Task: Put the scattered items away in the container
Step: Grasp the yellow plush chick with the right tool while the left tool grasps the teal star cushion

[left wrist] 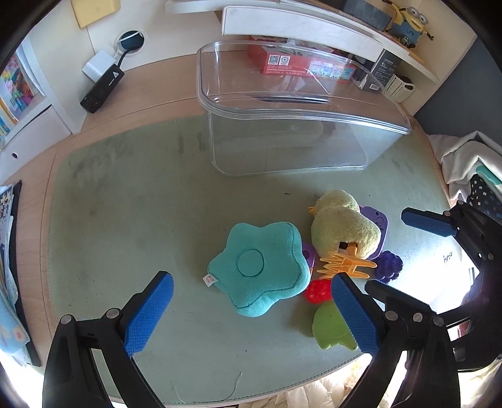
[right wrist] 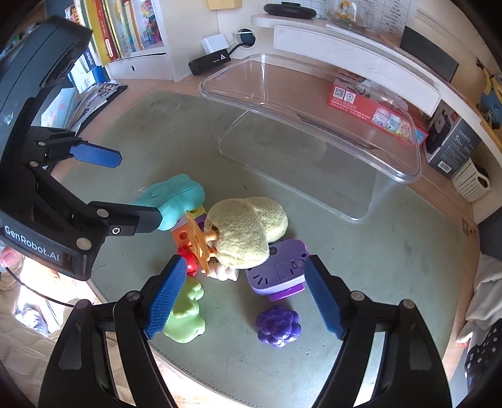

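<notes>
A clear plastic container (left wrist: pixel 282 103) (right wrist: pixel 313 103) stands empty at the back of the green mat. In front of it lie a teal star cushion (left wrist: pixel 260 273) (right wrist: pixel 175 197), a yellow plush duck (left wrist: pixel 342 226) (right wrist: pixel 248 229), a purple toy (right wrist: pixel 276 270), purple grapes (left wrist: pixel 389 265) (right wrist: pixel 277 326), a red berry (left wrist: pixel 318 290) and a green toy (left wrist: pixel 329 326) (right wrist: pixel 185 320). My left gripper (left wrist: pixel 251 310) is open, its fingers either side of the star cushion. My right gripper (right wrist: pixel 241 295) is open above the duck and purple toy.
The green mat (left wrist: pixel 125 219) covers a wooden desk. A red box (left wrist: pixel 298 66), a black power adapter (left wrist: pixel 102 86), a dark box (right wrist: pixel 448 141) and a white basket (right wrist: pixel 470 180) stand behind the container. Books (right wrist: pixel 119 28) line the left shelf.
</notes>
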Demonstrator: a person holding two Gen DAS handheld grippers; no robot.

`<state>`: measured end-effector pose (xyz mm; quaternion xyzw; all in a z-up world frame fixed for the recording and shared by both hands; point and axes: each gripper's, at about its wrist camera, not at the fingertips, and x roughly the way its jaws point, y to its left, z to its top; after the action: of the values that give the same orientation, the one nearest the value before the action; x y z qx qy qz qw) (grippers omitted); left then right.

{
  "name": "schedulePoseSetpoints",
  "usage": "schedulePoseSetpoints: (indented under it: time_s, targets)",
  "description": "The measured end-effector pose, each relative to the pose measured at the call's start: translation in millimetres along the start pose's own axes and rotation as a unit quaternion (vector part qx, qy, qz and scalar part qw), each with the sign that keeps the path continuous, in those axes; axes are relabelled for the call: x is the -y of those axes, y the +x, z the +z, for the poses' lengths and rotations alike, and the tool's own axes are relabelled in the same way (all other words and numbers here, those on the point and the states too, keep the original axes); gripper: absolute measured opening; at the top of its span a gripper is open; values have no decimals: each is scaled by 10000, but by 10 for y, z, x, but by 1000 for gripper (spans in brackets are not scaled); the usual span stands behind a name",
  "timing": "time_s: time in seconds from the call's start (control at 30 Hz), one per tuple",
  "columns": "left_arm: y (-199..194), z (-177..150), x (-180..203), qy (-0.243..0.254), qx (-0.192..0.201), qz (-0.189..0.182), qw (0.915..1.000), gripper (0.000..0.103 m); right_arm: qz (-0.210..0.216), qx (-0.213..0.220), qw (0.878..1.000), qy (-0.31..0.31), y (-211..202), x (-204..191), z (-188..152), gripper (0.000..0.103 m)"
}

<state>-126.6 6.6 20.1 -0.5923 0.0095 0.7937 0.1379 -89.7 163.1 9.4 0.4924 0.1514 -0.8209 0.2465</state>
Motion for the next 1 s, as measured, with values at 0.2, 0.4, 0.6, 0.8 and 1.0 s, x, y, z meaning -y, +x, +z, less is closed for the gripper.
schedulePoseSetpoints:
  time_s: [0.2,0.4,0.6,0.8,1.0]
  targets:
    - [133,16,-16,-164,-218,-96,9996,83,135,-133,9995,-248,125,-87,25,75]
    - [235,18,23,-143,-243,-11,9996,83,76,-97,9993,-348,211,-116,59,75]
    - [343,20,43,-46,-291,132,9995,74,-14,-103,9990,-433,325,-124,123,72]
    - [353,15,32,6,-153,197,9997,73,102,-154,9991,-386,403,-93,150,62]
    - [260,-32,61,152,92,184,9997,58,23,-148,9986,-499,394,-111,156,56]
